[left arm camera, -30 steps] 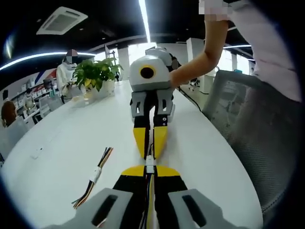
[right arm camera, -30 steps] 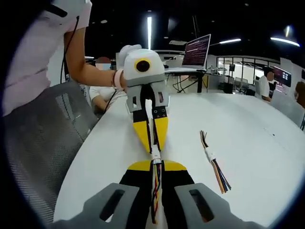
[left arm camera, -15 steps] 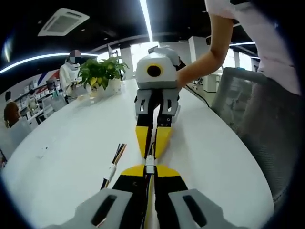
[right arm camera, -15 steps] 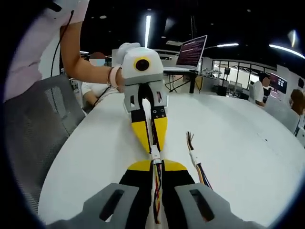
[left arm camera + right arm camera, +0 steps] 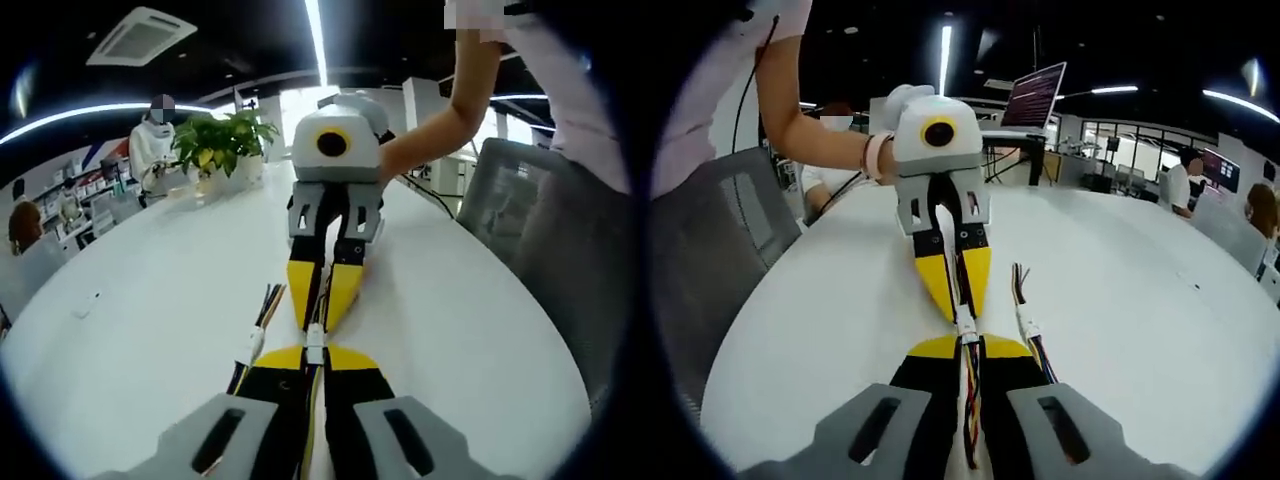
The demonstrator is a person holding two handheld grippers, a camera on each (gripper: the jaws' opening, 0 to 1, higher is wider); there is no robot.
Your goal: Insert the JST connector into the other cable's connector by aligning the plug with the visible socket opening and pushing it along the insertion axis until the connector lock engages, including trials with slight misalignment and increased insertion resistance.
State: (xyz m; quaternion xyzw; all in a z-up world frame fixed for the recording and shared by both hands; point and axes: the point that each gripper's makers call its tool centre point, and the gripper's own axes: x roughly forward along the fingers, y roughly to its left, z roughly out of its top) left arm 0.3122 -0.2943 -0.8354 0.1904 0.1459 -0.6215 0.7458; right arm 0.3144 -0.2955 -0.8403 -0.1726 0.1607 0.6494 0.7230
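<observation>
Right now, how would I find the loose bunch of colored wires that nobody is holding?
Look at the big white table, then at the two yellow-tipped grippers meeting nose to nose, the left gripper and the right gripper. Just beside them lies the spare cable, flat on the table, untouched, with a small white connector in its middle.

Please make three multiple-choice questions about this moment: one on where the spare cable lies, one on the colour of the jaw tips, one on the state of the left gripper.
1. Where does the spare cable lie?
A. on the white table
B. on the chair
C. in the plant pot

2. What colour are the jaw tips of both grippers?
A. red
B. yellow
C. green

3. What state is the left gripper in?
A. wide open
B. shut on nothing
C. shut on a wired connector

Answers: 1 A, it rests flat on the tabletop beside the grippers. 2 B, the tips are yellow on both. 3 C, its jaws clamp the cable, facing the right gripper.
</observation>
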